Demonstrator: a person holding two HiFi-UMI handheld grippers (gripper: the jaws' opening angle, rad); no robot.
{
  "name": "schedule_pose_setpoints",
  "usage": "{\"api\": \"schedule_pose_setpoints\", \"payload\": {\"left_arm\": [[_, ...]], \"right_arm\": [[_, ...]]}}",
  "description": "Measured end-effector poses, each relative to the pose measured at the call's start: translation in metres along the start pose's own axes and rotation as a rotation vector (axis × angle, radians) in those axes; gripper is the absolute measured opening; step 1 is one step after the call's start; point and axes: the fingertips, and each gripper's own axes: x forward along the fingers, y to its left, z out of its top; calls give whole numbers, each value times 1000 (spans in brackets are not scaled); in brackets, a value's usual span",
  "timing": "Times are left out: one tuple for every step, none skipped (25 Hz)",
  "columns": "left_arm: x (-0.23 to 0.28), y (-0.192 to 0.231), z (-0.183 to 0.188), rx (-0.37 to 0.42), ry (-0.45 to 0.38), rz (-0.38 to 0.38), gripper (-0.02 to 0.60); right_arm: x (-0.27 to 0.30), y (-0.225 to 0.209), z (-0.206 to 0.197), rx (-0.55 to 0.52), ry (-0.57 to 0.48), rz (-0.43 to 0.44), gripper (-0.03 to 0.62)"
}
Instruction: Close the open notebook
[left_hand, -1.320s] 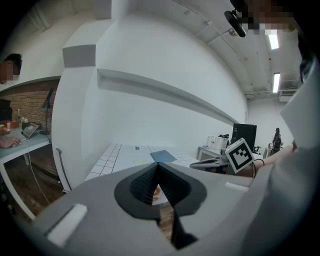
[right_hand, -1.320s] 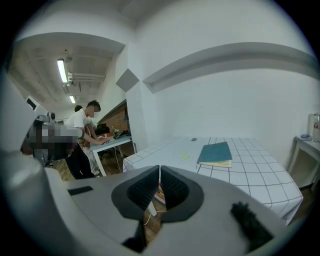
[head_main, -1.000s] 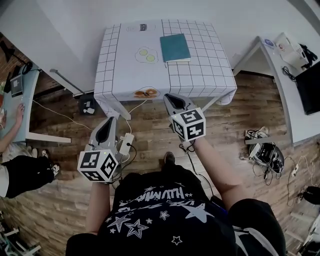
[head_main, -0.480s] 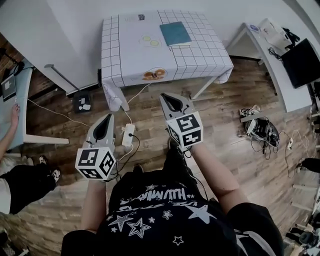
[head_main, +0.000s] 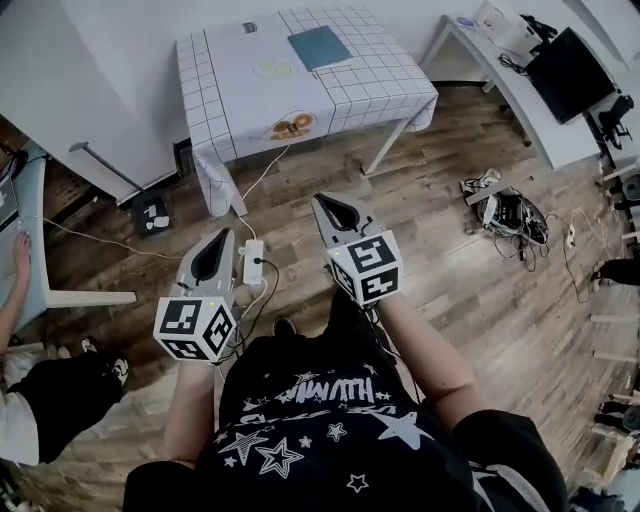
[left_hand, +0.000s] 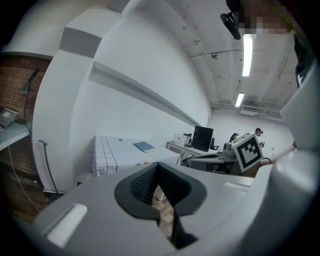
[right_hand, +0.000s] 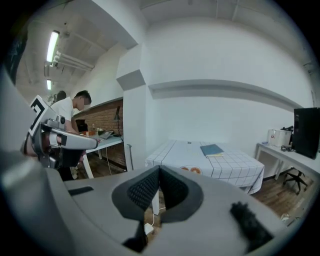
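— While I hold the left gripper (head_main: 218, 240) and right gripper (head_main: 322, 205) over the floor (head_main: 450, 270), where is the notebook (head_main: 320, 46)?
— On the desk (head_main: 230, 90), well apart from both, and it looks closed to me. Both pairs of fingers (left_hand: 142, 184) are clenched on nothing. I would keep them so and only check that it lies flat.

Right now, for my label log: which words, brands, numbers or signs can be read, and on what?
No text reads clearly.
Shirt: white lettering, upside down, too stylised to read.
Tablecloth: small dark print near the far edge, too small.
Left cube, right cube: square marker patterns, no words.
Notebook: cover shows no legible text.
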Motion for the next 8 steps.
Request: {"api": "schedule_pose_setpoints", "payload": {"left_arm": [[-1,0,-1,-1,4,-4,9],[0,-1,-2,-2,6,-9,9],[0,-2,-2,0,6,-14,9],[1,-4,-2,3,5,-20,9],[1,-6,-1,8,2,-27,9],[2,-9,0,13,-1,-34,9],[3,-12,1,19,-4,-42,9],[4,-14,2,25,-7,-50,9]], "right_arm": [[-3,0,1,-10,-1,-9,15],[-5,-2,3,-19,-2,-21,15],[-8,-5,4,-24,-3,-34,15],[-11,-8,5,-23,-5,-47,15],[-14,-11,5,-19,-6,-58,15],[-17,-14,6,-15,-8,-68,15],[-20,-17,5,-10,-9,-77,15],[-23,-20,5,-5,-9,-86,15]]}}
